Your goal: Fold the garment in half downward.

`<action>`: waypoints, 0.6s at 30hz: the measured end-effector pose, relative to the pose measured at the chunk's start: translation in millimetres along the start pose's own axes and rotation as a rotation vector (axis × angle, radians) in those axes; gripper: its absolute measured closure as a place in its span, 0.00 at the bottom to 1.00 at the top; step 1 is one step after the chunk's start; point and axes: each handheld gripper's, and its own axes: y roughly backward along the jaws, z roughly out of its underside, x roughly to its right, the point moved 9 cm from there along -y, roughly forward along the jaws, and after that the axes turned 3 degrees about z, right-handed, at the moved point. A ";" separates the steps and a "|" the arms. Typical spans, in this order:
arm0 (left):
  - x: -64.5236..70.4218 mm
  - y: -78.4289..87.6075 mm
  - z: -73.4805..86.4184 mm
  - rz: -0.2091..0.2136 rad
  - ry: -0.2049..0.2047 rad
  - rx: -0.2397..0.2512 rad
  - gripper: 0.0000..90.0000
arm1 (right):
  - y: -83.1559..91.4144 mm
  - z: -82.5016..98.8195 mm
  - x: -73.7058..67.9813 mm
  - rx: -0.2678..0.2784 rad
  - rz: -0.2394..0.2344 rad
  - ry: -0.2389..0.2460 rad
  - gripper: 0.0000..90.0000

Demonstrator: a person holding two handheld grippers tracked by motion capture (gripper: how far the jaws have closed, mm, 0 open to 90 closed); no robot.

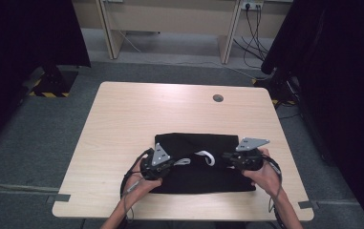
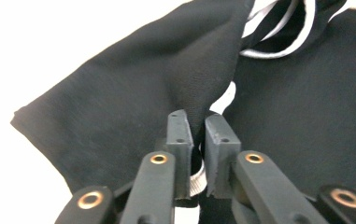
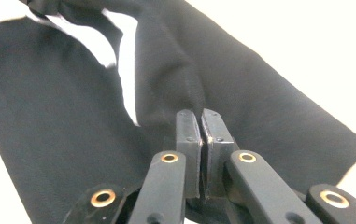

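Your left gripper (image 1: 166,164) is clamped on a fold of the black garment (image 1: 196,143); in the left gripper view the cloth (image 2: 175,79) runs down between the two pads (image 2: 179,135) and rises in a ridge above them, with a strip of white trim (image 2: 278,42) showing at the top. Your right gripper (image 1: 228,159) pinches the garment too: in the right gripper view its pads (image 3: 187,135) press together on a crease of the cloth (image 3: 189,70), and white trim (image 3: 126,65) lies to the left of it.

The garment rests on the tabletop (image 1: 136,114) close to the near edge, about midway between the left and right edges, spread flat apart from the two pinched folds. The grippers face each other over the garment's near half, the left one by its left side, the right one by its right side, with a white loop (image 1: 207,156) between them. A dark round spot (image 1: 218,98) sits near the far edge.
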 end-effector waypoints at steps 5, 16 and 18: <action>13.6 28.0 -16.6 0.029 -0.049 0.037 0.94 | 38.0 -11.6 -8.8 0.080 0.025 0.030 0.98; 55.4 33.8 46.2 0.136 -0.082 -0.085 0.82 | 43.3 43.2 -55.8 0.013 -0.051 0.050 0.88; 57.9 35.1 52.7 0.162 -0.063 -0.084 0.77 | 44.5 44.7 -57.8 0.018 -0.059 0.033 0.82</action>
